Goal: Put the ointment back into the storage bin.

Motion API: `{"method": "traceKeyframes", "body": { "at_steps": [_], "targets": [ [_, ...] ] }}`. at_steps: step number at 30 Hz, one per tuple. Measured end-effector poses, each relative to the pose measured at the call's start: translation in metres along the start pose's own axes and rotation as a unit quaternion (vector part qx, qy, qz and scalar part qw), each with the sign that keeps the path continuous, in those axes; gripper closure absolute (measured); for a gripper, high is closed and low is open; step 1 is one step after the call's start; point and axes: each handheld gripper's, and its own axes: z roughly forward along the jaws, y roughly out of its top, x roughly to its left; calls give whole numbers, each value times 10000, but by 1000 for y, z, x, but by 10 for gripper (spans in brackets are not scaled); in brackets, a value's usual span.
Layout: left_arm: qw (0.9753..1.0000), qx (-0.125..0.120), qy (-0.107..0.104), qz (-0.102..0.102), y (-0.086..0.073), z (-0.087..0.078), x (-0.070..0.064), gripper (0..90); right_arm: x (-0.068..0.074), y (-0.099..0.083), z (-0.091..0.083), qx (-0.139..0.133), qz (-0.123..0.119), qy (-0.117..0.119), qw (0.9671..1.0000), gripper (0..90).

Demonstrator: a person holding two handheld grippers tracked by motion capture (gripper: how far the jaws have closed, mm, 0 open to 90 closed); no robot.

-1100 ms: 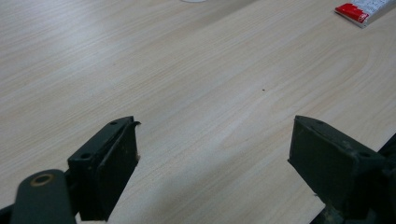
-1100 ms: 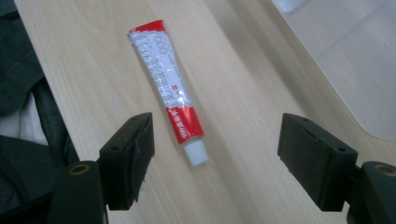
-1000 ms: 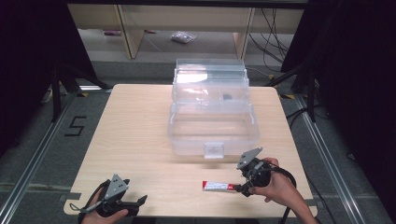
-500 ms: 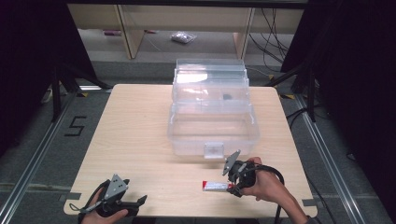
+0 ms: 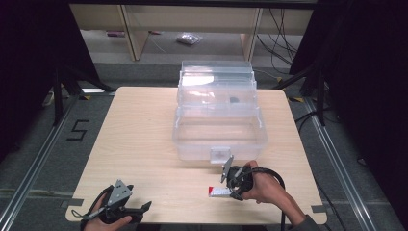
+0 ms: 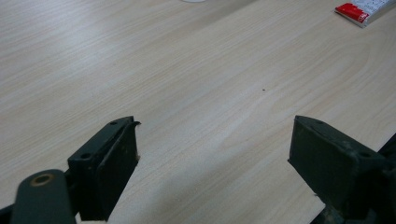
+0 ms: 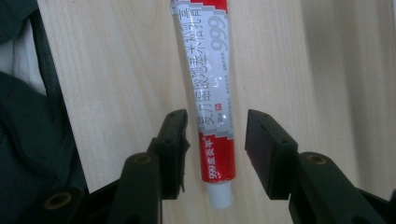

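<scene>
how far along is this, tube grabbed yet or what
Done: the clear box stands open on the table. In hand: the right gripper straddles the red-and-white tube, jaws open either side, not yet clamped. Left: closing, lifting, probably placing it in the box. The left gripper idles open.

A red-and-white ointment tube [image 7: 212, 100] lies flat on the table's near edge.

tube [image 5: 220, 191] on table [image 5: 144, 144], before box [image 5: 219, 126]; right hand-held gripper [image 5: 235, 186] at tube
</scene>
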Motion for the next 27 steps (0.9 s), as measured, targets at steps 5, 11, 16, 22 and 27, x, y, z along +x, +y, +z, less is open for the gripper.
{"method": "traceKeyframes", "body": {
  "at_steps": [5, 11, 16, 22, 27],
  "targets": [
    [10000, 0, -4, 2, 0, 0, 0, 150, 0, 3, 3, 144, -29, 38, 9999, 611],
    [10000, -18, -21, -47, 0, 0, 0, 150, -2, 9, 8, 264, -223, 81, 9994, 633],
    [10000, -50, 6, -71, 0, 0, 0, 150, -4, 11, 12, 349, -270, 131, 9989, 643],
    [10000, -53, -1, 4, 0, 0, 1, 150, -1, 12, 13, 504, -4, 142, 9986, 661],
    [10000, -51, -2, -61, 0, 0, 0, 150, -6, 10, 17, 432, -244, 155, 9986, 673]
  ]
}}
